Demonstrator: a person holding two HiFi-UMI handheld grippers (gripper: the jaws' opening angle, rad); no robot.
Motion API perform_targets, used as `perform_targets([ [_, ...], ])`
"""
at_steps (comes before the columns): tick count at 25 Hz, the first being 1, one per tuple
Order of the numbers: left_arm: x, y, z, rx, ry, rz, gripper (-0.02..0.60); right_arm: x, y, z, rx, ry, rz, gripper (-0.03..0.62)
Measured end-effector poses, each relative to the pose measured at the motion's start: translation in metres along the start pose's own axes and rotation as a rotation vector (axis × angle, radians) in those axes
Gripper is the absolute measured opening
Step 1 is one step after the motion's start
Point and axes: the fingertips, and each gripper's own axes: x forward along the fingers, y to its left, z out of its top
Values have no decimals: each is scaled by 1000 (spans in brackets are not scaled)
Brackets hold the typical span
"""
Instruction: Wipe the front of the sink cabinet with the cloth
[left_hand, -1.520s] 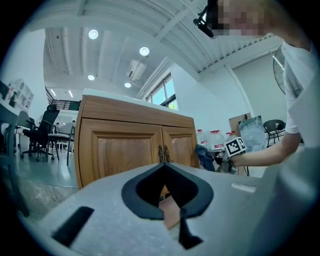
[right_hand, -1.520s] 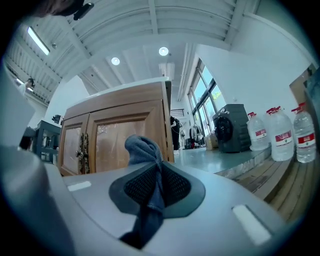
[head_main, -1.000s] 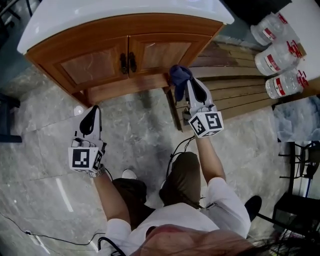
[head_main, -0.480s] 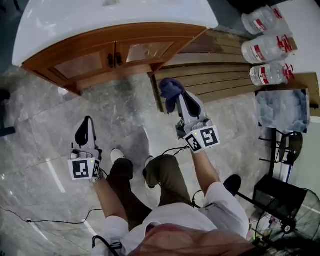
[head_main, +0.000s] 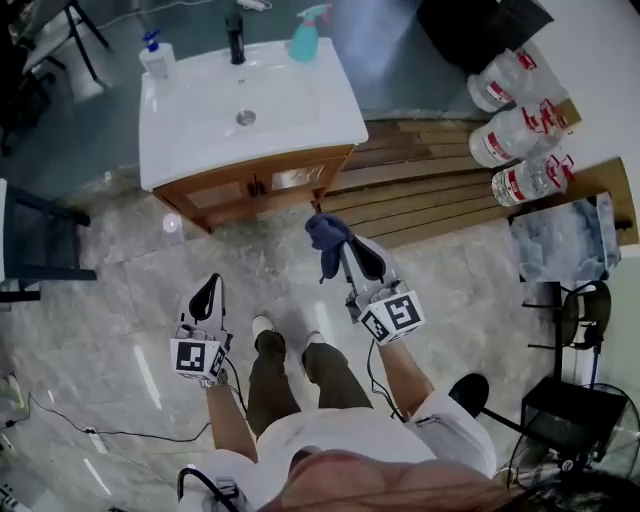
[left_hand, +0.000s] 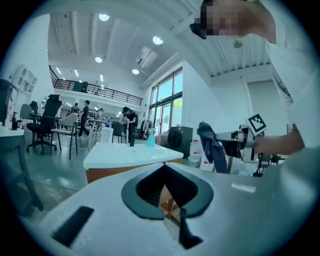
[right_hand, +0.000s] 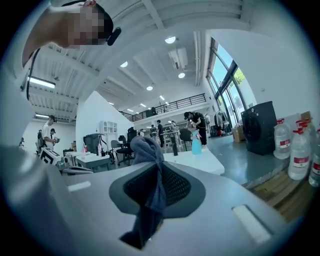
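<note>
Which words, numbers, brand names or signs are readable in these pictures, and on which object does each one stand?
No text can be read with certainty.
Water jugs: red labels, print too small to read.
Marker cubes: black-and-white square patterns, no letters.
Soap bottle, spray bottle, cloth: no legible print.

Open floor (head_main: 240, 265) before cabinet (head_main: 245, 192) — pallet (head_main: 430, 190) flanks right

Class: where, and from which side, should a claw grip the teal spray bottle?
Probably the spray bottle by its narrow neck under the trigger head, coming from the cabinet front: it stands upright at the back edge of the sink top.
</note>
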Motion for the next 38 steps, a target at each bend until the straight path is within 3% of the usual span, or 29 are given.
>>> perform_targets([
  [7, -40, -58, 126, 38, -52, -28, -2, -54, 49, 117, -11, -35, 81, 48],
  [15, -85, -121, 209, 93, -109, -12, -2, -109, 97, 191, -52, -76, 182, 48],
  [23, -131, -153, 235, 87, -146, 60, -2, -150, 115, 224, -31, -129, 222, 48],
  [31, -161, -156, 249, 102, -163, 4, -2, -192, 139, 232, -4, -189, 142, 48],
  [38, -183, -142, 263, 96, -221, -35, -2, -190, 177, 244, -60, -212, 124, 48],
])
